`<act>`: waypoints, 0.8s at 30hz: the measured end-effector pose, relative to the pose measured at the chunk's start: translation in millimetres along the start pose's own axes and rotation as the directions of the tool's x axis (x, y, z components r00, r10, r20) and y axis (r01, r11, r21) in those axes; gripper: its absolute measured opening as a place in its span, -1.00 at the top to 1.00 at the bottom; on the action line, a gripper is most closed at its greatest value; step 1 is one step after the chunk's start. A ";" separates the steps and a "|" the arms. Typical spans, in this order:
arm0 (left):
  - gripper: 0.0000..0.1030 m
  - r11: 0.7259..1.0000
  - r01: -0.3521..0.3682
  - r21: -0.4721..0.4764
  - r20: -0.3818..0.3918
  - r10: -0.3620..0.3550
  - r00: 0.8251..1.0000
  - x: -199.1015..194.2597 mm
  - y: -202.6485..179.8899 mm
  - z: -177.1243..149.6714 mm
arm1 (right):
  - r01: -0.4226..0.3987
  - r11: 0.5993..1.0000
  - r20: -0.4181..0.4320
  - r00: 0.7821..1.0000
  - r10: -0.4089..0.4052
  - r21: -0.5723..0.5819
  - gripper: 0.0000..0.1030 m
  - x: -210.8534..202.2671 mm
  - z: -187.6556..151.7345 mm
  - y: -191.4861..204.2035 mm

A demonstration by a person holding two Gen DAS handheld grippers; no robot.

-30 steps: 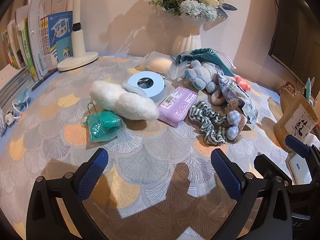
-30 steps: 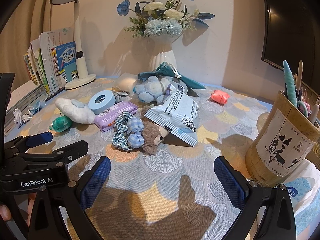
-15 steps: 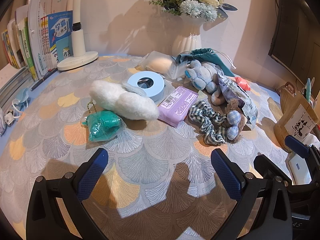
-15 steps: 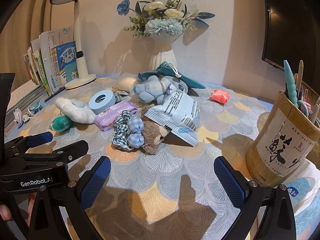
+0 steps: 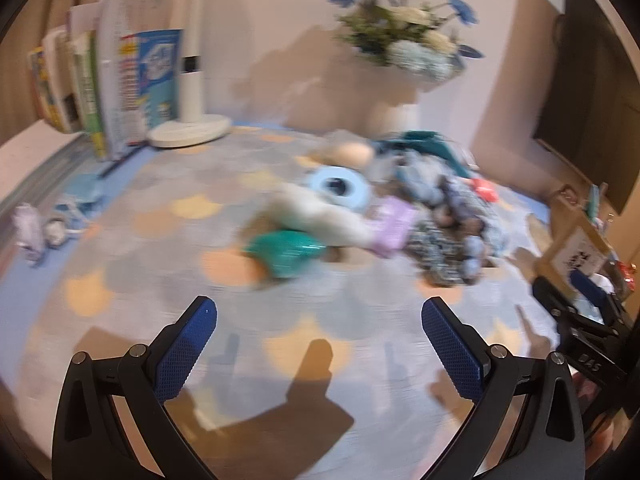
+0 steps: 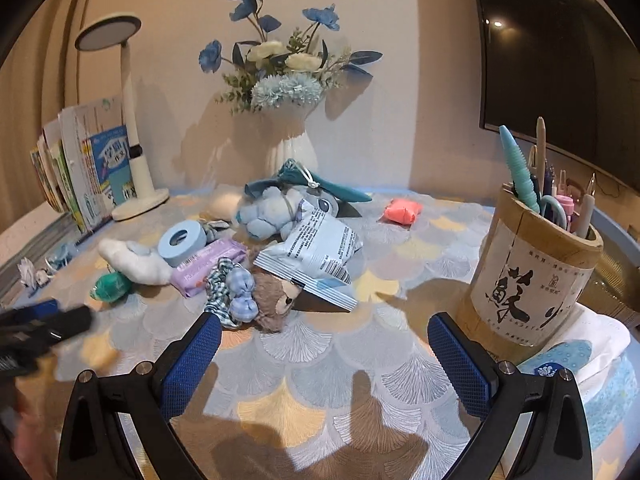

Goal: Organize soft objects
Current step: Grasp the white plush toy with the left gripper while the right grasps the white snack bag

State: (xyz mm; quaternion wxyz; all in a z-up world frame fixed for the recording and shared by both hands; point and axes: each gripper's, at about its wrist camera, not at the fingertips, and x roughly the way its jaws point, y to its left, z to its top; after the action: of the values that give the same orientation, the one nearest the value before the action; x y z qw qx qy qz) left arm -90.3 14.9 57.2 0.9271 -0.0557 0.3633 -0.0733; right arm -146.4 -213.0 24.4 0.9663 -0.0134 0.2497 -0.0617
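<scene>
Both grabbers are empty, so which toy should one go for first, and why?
Probably ease the right tool forward to the brown teddy. It lies nearest that tool, at the front edge of the pile, beside the checked scrunchie. Both tools are open and hold nothing, and the left tool's view is too blurred to aim well.

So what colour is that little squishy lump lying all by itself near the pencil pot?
The lump is coral pink, clearest in the right wrist view.
</scene>
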 end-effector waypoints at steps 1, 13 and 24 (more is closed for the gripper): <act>-0.98 1.000 -0.013 -0.009 -0.005 0.013 1.000 -2.5 8.0 4.6 | -0.004 1.000 0.002 1.000 0.004 -0.008 -1.00 -0.5 0.2 0.6; -0.98 0.995 0.014 0.094 -0.062 -0.008 0.998 30.6 -4.1 65.8 | -0.111 0.994 -0.128 0.985 0.111 0.013 -1.00 -5.5 60.0 0.7; -0.66 0.990 0.076 0.119 -0.191 -0.052 0.980 102.8 -17.7 75.9 | -0.083 0.942 -0.333 0.922 0.196 0.326 -0.99 96.5 78.6 -39.7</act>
State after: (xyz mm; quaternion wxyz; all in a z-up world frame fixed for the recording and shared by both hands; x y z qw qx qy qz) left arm 34.2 -16.8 47.0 0.8876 -0.0017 0.4416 -0.1309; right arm -29.1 -265.0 49.1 0.8962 0.1656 0.4105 -0.0312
